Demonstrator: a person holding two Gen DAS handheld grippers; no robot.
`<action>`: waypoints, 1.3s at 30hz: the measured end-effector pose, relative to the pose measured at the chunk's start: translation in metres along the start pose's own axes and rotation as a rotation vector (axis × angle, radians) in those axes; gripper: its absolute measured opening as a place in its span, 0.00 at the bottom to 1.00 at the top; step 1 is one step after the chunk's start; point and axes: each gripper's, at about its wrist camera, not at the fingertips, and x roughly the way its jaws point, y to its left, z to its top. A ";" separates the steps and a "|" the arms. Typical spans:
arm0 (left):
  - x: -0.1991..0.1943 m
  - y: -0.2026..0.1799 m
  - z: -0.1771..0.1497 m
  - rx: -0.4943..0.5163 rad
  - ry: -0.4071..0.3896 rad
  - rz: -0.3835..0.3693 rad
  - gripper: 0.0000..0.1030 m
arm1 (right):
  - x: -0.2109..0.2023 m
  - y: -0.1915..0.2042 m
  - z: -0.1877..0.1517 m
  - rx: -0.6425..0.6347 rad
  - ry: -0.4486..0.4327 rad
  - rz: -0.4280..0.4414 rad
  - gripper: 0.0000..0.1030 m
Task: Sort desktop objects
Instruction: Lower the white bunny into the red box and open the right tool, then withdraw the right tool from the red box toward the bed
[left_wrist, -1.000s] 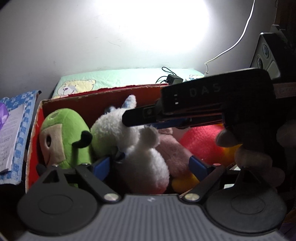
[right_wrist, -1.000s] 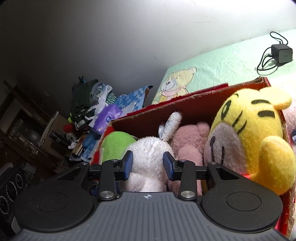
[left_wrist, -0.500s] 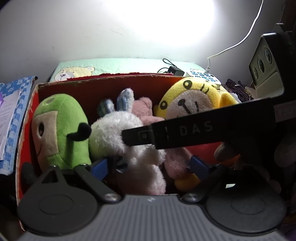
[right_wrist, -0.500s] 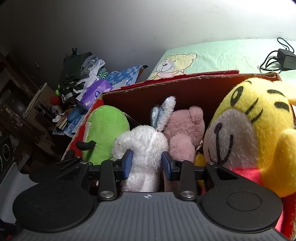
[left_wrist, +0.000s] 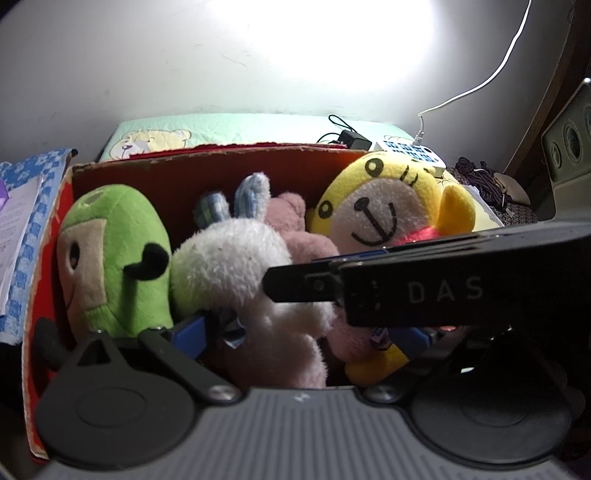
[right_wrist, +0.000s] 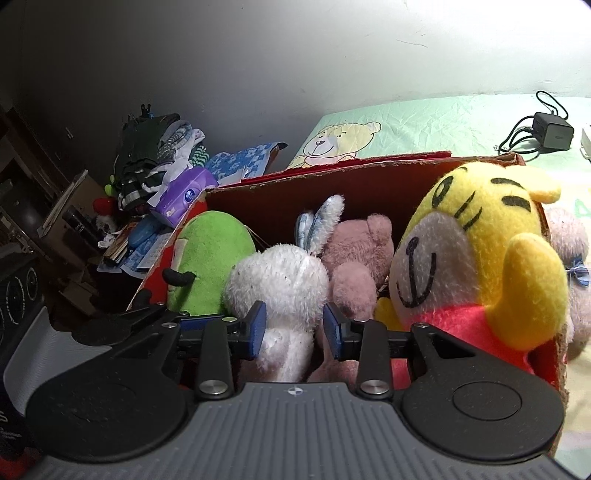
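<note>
From my right tongs (right_wrist: 294, 330) I look into a red cardboard box (right_wrist: 369, 184) packed with plush toys. The white bunny (right_wrist: 280, 280), fluffy with pale blue checked ears, stands upright in the middle; its lower body sits between my blue pads (right_wrist: 257, 328), which stand parted on either side of it, and I cannot tell whether they touch the fur. Left of it leans a green plush (right_wrist: 210, 258) with a black arm, behind it a pink bear (right_wrist: 362, 251), and on the right a big yellow tiger (right_wrist: 480, 266) in red.

My left tongs (left_wrist: 303, 332) are spread wide, grasping nothing, around the same bunny (left_wrist: 236, 266). The right tool's black body (left_wrist: 424, 291), lettered DAS, crosses that view. The box rests on a bed with a mint bear-print sheet (right_wrist: 424, 122).
</note>
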 end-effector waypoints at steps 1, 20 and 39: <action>0.000 0.000 0.000 -0.003 0.000 0.001 0.97 | -0.002 0.000 -0.001 -0.002 -0.006 -0.004 0.35; -0.016 -0.022 0.005 0.030 -0.008 0.190 0.97 | -0.043 -0.020 -0.023 0.113 -0.145 -0.073 0.34; -0.010 -0.035 0.009 -0.008 0.067 0.289 0.97 | -0.057 -0.023 -0.039 0.121 -0.221 -0.089 0.28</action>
